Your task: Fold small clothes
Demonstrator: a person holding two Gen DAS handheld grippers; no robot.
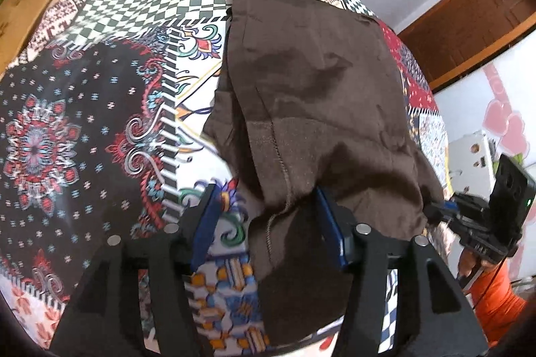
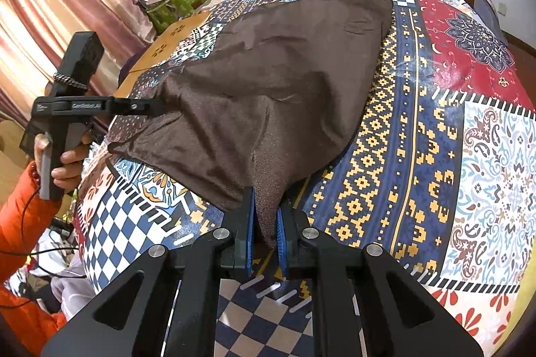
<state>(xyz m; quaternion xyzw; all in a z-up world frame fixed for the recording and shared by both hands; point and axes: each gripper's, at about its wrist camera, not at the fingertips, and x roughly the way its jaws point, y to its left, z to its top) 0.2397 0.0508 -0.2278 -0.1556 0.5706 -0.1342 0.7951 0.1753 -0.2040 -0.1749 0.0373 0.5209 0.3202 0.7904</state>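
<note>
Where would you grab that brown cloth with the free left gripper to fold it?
Probably the near-left corner of the brown cloth, coming from the near edge. The left gripper hangs there with jaws open and the stitched hem loose between them. The right gripper is shut on the other near corner, so holding both near corners should let the cloth lift evenly off the patterned bedspread.

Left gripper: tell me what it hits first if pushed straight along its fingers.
Probably the brown garment: the left gripper has open jaws with the cloth's lower edge lying between them, the patterned bedspread right beneath. Depth is unclear.
</note>
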